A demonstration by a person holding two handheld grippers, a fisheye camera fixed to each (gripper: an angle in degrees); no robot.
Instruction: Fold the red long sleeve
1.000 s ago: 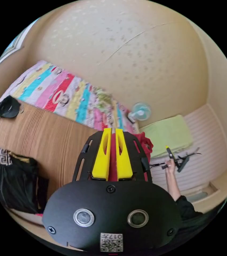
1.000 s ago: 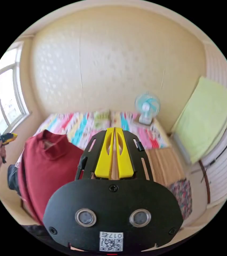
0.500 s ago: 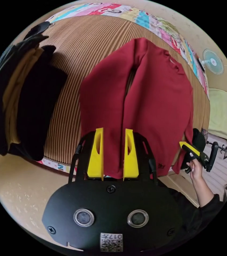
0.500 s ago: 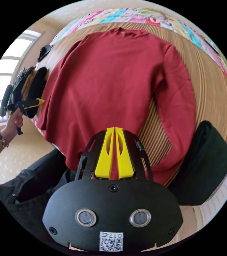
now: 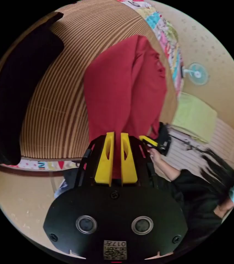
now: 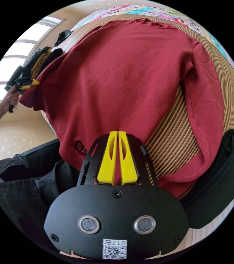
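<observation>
Left gripper [image 5: 116, 137]: fingers clamp red long sleeve [image 6: 127, 79] hem.
Right gripper [image 6: 118, 135]: fingers clamp hem too.
Garment: long axis stretches far from both, on striped mat [image 6: 174, 137].

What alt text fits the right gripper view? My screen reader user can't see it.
A dark red long-sleeved sweatshirt lies spread flat on a brown ribbed mat, collar away from the camera. The right gripper, with yellow fingers, is closed on its near hem. The left gripper, held in a hand, is at the far sleeve's end.
</observation>
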